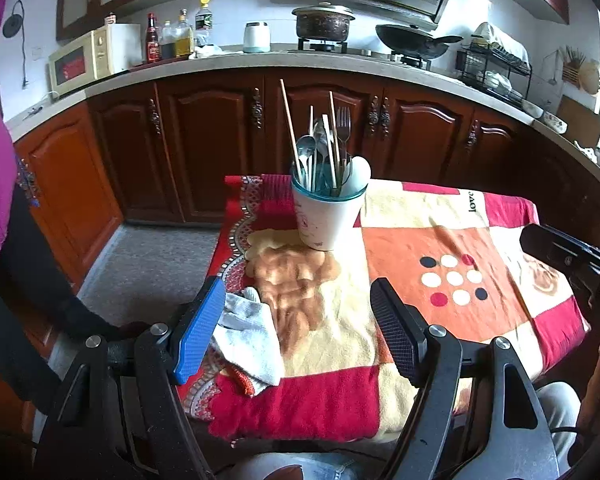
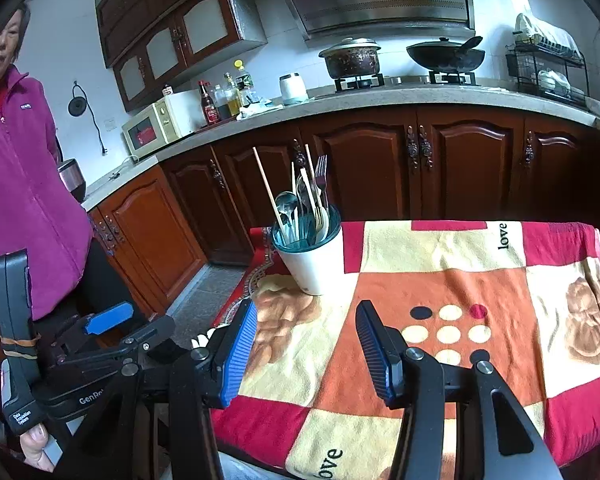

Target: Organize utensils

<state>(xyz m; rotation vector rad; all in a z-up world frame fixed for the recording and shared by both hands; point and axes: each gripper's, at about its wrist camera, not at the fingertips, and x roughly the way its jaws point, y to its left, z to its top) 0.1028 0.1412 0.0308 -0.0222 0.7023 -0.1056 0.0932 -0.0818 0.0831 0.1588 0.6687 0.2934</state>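
Utensils (image 1: 324, 148) all stand in the white cup (image 1: 328, 216) with the teal liner, at the far left part of the blanket-covered table (image 1: 440, 240): I see chopsticks (image 1: 290, 124) leaning left, spoons (image 1: 306, 148) bowl-up, and a fork (image 1: 343, 120) with its tines up. From my right camera the same cup (image 2: 312, 264) sits just beyond and between my fingertips, a little to the left.

My left gripper (image 1: 300, 328) hangs over the near edge of the table with its jaws wide apart and nothing between the pads. A crumpled grey-white cloth (image 1: 248, 336) lies on the blanket just beside its blue left finger (image 1: 200, 332); I cannot tell whether they touch.

My right gripper (image 2: 304, 352) has its jaws parted too, narrower than the left, and empty, above the patchwork blanket. Off to its left I can see the other gripper's body and a hand (image 2: 36, 448) on its handle. A person in a magenta jacket (image 2: 20, 184) stands by the counter (image 2: 340, 100).
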